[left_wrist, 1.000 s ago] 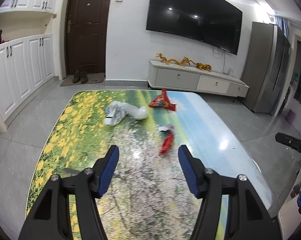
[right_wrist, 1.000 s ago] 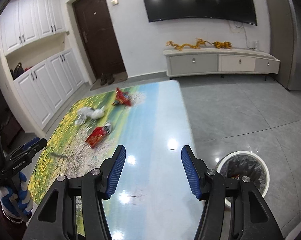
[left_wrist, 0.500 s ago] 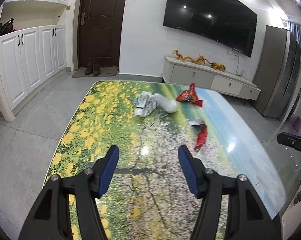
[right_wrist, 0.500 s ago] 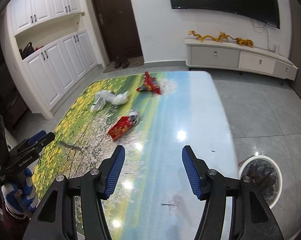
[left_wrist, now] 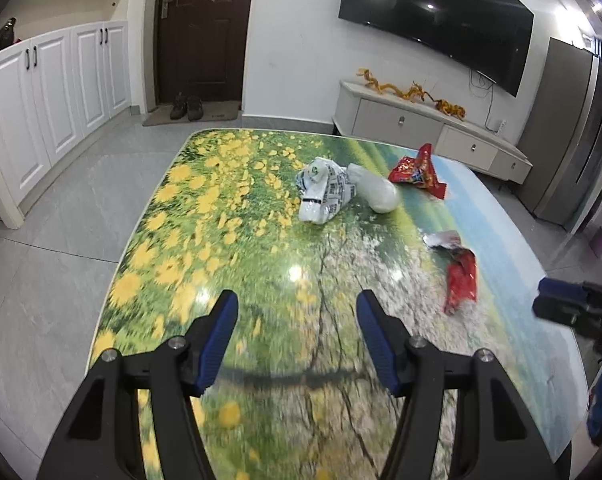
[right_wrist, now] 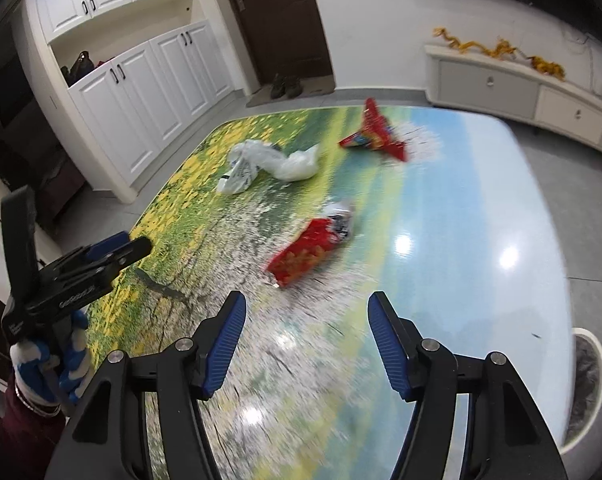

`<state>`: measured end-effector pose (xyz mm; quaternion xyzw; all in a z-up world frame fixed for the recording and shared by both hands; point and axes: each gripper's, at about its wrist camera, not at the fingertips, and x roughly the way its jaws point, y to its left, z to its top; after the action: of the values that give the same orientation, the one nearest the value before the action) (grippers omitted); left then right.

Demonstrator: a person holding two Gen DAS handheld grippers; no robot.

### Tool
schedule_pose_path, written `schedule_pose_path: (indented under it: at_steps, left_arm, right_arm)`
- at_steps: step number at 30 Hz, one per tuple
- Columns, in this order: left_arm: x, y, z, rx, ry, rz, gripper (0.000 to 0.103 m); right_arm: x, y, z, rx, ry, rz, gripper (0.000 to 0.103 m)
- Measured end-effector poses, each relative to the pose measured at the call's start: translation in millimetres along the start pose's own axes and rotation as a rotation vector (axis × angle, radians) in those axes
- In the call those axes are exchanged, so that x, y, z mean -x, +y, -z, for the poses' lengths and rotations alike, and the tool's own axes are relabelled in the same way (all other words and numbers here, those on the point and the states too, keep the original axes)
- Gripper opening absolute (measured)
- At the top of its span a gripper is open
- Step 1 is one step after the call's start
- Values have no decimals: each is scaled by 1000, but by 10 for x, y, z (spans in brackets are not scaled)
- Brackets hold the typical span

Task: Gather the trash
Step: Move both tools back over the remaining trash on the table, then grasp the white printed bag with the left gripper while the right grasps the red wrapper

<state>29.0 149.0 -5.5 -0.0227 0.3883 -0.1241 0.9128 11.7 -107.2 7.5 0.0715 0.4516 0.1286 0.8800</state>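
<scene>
Trash lies on a table printed with a flower meadow. A crumpled white plastic bag sits toward the far side. Beside it is a red pointed snack wrapper. Nearer lies a flat red snack packet with a torn silver end. My left gripper hovers open and empty over the near table. My right gripper is empty too, its jaws opening, with the flat red packet just ahead of it.
A white bin with a black liner stands on the floor at the table's right edge. White cupboards, a dark door and a low TV cabinet line the room. Grey tiled floor surrounds the table.
Both grippers have moved forward and down over the table, so the trash looks closer. The right gripper swung left toward the flat red packet and its jaws stand slightly wider.
</scene>
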Motion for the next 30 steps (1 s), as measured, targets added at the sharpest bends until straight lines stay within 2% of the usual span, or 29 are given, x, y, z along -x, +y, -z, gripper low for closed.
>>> schedule_pose_path:
  at_steps: [2,5,9,17,23,26,29,30]
  left_arm:
    - [-106,12,-78,-3,5,12,60]
    - [-345,-36,-250,-32,17,31,61]
    - [-604,-180,-430,-100,14,34,72]
    - [-1134,-377,-625,-220,48,-45,73]
    - [-1324,-426,-761,-255,58,-100,73]
    - [-1390,-412,-817,-245,69,-101,73]
    - [-1431,-378,-839,-230,80,-103,72]
    - [-1440,-358,-847,-218,84,-100,66]
  right_arm:
    - [-133,-4,-55,-14,8,-22,69]
    - [-318,-37,-134,-47,23,-45,70]
    - [-497,-43,-230,-61,32,-59,70]
    - [-739,-32,-314,-63,52,-69,70]
    - [-845,-63,-349,-71,53,-65,70]
    - [-901,-75,-377,-67,56,-58,70]
    - [-921,-91,-391,-70,58,-56,61]
    - [-923,-94,-392,-70,58,-56,57]
